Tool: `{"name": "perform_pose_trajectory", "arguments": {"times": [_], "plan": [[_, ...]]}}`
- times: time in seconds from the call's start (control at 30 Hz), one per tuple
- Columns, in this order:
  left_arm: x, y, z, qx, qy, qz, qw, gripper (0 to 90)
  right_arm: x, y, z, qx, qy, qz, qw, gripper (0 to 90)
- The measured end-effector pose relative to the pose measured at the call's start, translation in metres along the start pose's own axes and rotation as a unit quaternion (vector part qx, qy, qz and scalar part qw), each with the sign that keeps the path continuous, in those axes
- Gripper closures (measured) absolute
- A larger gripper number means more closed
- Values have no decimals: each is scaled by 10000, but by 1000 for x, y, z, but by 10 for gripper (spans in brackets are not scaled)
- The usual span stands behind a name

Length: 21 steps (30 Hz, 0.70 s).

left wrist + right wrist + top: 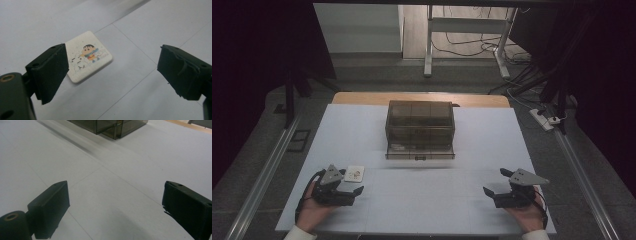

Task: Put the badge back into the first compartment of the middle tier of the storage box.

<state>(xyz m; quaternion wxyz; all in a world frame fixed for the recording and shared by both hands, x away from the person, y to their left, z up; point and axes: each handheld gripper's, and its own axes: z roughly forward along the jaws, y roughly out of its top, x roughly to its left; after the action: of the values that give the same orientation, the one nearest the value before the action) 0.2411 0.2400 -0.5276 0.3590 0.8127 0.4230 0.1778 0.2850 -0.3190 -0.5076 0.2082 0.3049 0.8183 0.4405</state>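
A: Two hands come in at the near edge of the white tabletop. Each one holds a black tool.

B: What is on the left?

A: The left hand-held gripper sits near the left corner. Its jaws are spread wide apart, and nothing is between them.

B: And the right one?

A: The right hand-held gripper sits near the right corner, well apart from the left one. Its jaws are spread wide too, with just bare tabletop between them.

B: What is that little white square?

A: It is a small square tile with round corners. It lies flat on the tabletop, just beyond the left hand-held gripper. In the left gripper view you can see a cartoon boy in a scarf on the tile, with white animals beside him. One jaw covers a bit of its edge in that view, but I cannot tell if they touch.

B: What is in the middle?

A: A dark see-through box with drawers stands at the far middle of the tabletop. Its bottom drawer is pulled out toward the near side.
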Motion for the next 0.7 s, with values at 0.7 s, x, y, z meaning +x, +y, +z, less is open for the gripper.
{"name": "perform_pose_trajectory", "arguments": {"times": [0.7], "plan": [[-3,-1,1,67,24,124,9999,105,0,0,0,-42,12,162,9999,86]]}}
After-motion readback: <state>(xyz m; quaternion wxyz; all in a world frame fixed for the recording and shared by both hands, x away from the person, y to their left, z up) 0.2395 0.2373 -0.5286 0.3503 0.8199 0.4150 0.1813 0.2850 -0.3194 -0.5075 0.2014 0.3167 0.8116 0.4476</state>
